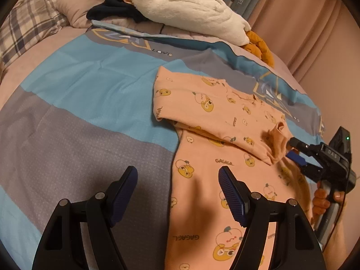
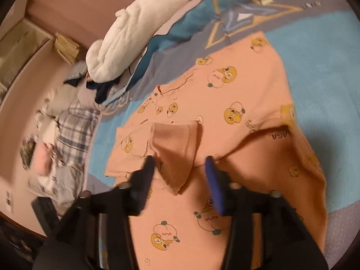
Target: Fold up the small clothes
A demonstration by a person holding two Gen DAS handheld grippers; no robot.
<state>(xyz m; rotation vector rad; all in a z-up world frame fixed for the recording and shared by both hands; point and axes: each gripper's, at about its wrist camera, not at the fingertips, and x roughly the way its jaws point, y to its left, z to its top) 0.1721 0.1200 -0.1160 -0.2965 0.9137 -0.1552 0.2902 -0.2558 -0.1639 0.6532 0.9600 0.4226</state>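
Peach shirt (image 1: pixel 216 112) flat on bed (image 1: pixel 78 112), one sleeve (image 2: pixel 175 148) folded in. Soft, light, limp; best pinched at hem or shoulder seam. Left gripper (image 1: pixel 177 191) fingers wide, empty. Right gripper (image 2: pixel 180 164) fingers half open around sleeve cuff, not pressing.
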